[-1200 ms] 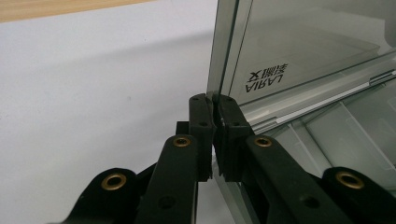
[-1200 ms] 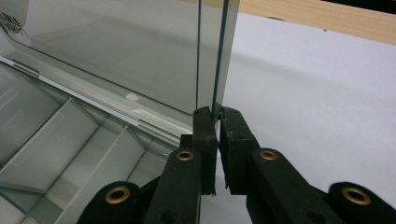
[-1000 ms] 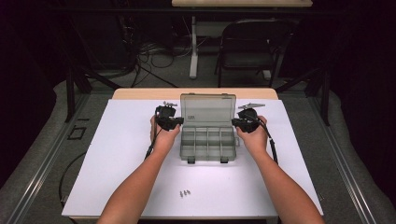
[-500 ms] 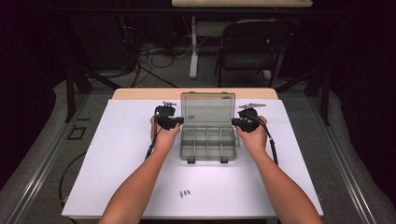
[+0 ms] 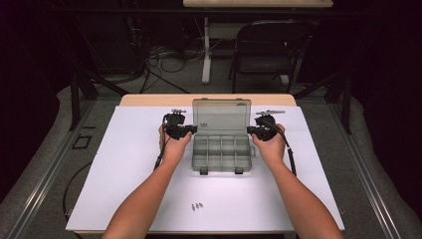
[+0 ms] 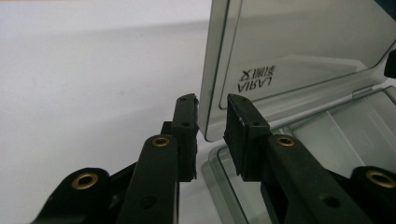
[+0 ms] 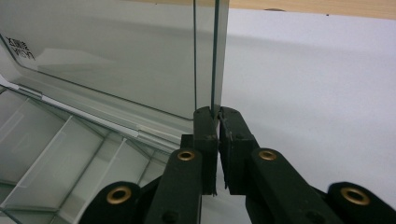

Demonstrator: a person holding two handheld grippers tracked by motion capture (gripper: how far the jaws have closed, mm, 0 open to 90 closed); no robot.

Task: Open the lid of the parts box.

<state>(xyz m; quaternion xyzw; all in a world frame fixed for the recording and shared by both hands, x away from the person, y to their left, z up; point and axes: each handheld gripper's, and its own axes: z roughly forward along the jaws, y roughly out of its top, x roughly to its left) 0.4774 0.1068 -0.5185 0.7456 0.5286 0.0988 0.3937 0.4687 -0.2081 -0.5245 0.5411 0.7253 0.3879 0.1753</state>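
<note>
The left gripper's [image 6: 212,121] jaws had just been spread off the smoky transparent plastic organiser lid [image 5: 221,115], still between them; its other edge was kept pinched by the right gripper [image 7: 218,121], propping it upright.

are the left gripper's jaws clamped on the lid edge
No, in the left gripper view the left gripper has a clear gap beside the lid edge.

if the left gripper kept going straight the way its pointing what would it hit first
Most likely the side edge of the smoky clear plastic box lid, standing upright between the left gripper's parted jaws, which have just been opening; depth there is hard to judge.
</note>
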